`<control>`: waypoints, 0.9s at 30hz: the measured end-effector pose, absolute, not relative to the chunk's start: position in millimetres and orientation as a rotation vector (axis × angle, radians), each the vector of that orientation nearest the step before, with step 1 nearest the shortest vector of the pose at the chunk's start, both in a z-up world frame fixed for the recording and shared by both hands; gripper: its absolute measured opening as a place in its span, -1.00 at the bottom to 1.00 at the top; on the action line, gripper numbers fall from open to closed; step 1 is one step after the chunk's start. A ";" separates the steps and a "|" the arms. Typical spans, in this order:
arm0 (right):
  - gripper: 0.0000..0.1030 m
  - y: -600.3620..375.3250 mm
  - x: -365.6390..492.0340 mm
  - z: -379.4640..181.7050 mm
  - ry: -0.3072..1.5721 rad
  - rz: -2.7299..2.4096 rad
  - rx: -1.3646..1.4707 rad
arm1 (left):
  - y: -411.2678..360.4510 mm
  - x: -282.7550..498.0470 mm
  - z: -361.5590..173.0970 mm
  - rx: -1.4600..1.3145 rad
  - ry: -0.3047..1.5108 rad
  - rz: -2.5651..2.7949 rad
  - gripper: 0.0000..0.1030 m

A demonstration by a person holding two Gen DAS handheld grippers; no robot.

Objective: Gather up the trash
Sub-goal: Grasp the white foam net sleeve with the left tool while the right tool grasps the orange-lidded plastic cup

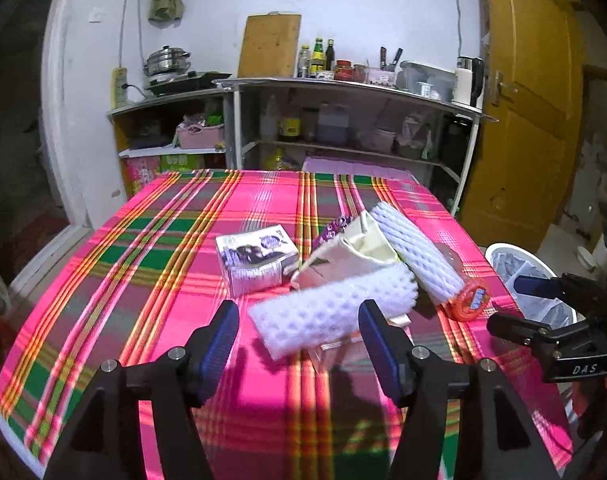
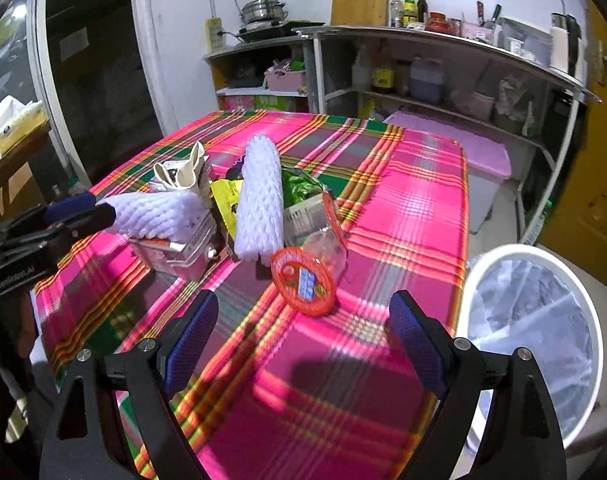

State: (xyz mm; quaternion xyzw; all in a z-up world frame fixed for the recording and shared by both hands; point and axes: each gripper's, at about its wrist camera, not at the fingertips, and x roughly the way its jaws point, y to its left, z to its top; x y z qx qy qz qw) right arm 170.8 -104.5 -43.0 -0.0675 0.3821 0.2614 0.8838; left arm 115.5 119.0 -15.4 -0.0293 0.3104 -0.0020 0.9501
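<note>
left claw (image 1: 299, 344): wide, nothing gripped; foam net sleeve (image 1: 331, 312) lies just ahead between its fingers
right claw (image 2: 303, 336): wide, empty; orange-lidded jar (image 2: 307, 280) just ahead
bin (image 2: 531, 320): right of right claw, beside bench (image 2: 403, 208)

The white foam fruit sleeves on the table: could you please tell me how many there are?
2. One foam sleeve lies nearest the left gripper, atop the clutter; the other foam sleeve leans across the pile by the orange-lidded jar. More may be hidden underneath.
</note>
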 end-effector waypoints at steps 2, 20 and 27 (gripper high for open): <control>0.71 -99.4 177.5 -46.4 0.812 0.553 -0.142 | 123.3 121.6 -16.8 -0.062 0.636 -0.031 0.22; -0.11 -94.3 205.8 -67.5 0.928 0.544 -0.103 | 115.0 132.5 -32.2 0.012 0.675 -0.177 -0.45; -0.12 -102.8 193.8 -61.3 0.910 0.548 -0.068 | 112.8 121.1 -24.4 -0.018 0.649 -0.192 -0.67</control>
